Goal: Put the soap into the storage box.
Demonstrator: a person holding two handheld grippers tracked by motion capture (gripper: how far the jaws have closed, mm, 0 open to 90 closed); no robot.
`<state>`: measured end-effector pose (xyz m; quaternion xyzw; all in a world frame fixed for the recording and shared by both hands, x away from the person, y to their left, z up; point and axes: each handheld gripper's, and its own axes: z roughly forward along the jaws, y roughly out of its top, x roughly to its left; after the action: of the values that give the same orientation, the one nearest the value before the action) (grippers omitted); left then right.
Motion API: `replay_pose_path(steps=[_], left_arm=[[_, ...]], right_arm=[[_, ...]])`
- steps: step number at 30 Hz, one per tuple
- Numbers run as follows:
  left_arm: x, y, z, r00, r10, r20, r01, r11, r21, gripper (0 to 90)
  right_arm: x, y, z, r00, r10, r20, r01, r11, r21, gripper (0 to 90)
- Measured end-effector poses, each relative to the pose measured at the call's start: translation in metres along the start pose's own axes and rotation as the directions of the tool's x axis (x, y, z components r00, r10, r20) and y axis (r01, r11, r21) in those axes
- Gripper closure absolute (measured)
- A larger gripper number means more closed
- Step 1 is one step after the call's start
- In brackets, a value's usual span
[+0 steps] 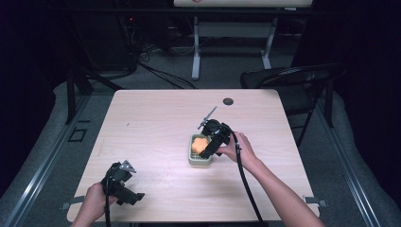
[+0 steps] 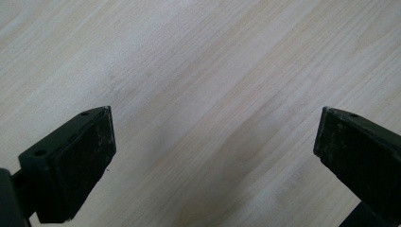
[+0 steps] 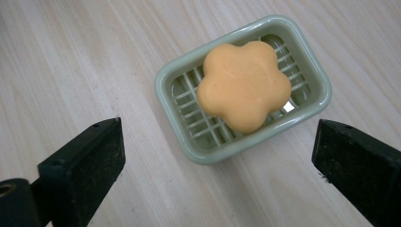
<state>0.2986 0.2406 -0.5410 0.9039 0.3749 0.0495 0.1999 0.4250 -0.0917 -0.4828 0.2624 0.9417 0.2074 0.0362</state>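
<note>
Your orange flower-shaped soap (image 3: 243, 85) lies in the pale green soap dish (image 3: 176, 108), resting on the dish's slatted grid and leaning toward its far end in the right gripper view. The dish sits flat on the wooden table (image 1: 156, 137), a little right of the middle. Your right gripper (image 3: 217, 161) hangs just above the dish with its jaws spread wide; they hold nothing, and neither pad touches the soap or the dish rim. From the high view the gripper body hides part of the dish, so how close it hangs is hard to judge. Your left gripper (image 2: 213, 151) rests well apart, near the table's front-left corner, jaws wide apart over bare wood, gripping nothing.
</note>
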Motion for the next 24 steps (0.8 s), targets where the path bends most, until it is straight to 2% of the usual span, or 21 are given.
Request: replay_pose_path(steps=[6, 14, 24], left_arm=[[0.0, 0.001, 0.0, 1.0, 0.001, 0.004, -0.001, 1.0, 0.003, 0.2], [0.0, 0.0, 0.0, 1.0, 0.003, 0.003, -0.003, 1.0, 0.002, 0.2], [0.0, 0.001, -0.001, 1.0, 0.003, 0.003, -0.003, 1.0, 0.0, 0.2]], right_arm=[[0.007, -0.01, -0.016, 1.0, -0.002, 0.003, 0.002, 1.0, -0.014, 2.8], [0.007, -0.031, -0.029, 0.9998, 0.014, 0.017, -0.014, 1.0, -0.012, 3.0], [0.0, -0.068, -0.035, 0.9968, 0.077, 0.02, -0.076, 0.997, -0.018, 2.0]])
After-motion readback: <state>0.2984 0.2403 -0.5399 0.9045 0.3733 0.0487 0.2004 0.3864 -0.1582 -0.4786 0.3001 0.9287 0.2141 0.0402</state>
